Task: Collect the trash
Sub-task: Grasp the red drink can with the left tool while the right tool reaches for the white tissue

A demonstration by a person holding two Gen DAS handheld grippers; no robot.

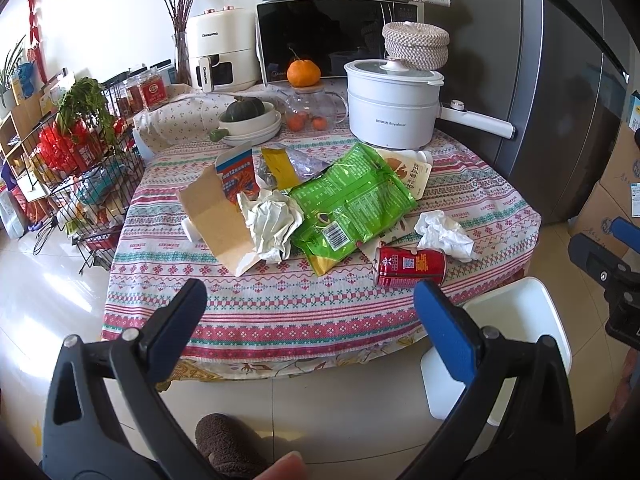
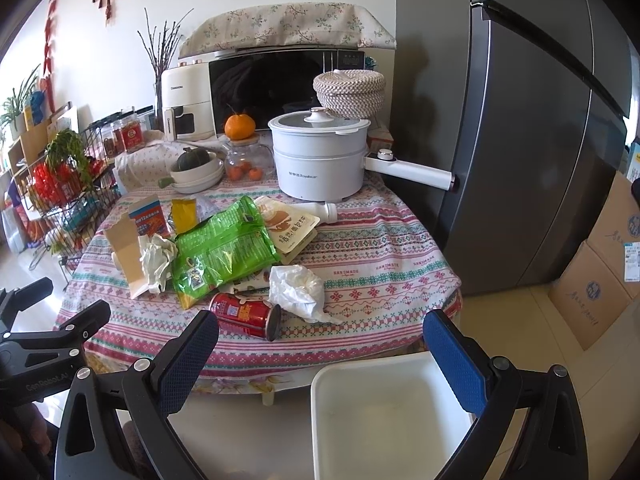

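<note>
Both grippers hang back off the near edge of the surface (image 1: 280, 320) with its patterned cloth, nothing in either one. The left gripper (image 1: 310, 300) has its fingers spread wide, and the right gripper (image 2: 320, 332) is the same, released and empty.

The trash sits in a heap mid-surface. A red drink can (image 1: 410, 266) lies on its side closest to the near edge, with a crumpled white tissue (image 1: 444, 234) just to its right. Behind them a big green snack bag (image 1: 352, 200) sprawls over a beige pouch (image 2: 290, 226). Left of the bag there's a wad of crumpled paper (image 1: 272, 220) touching an opened cardboard box (image 1: 218, 216), and a yellow wrapper (image 1: 280, 166) farther back.

A white bin (image 2: 384, 412) stands on the floor below the near right edge.
</note>
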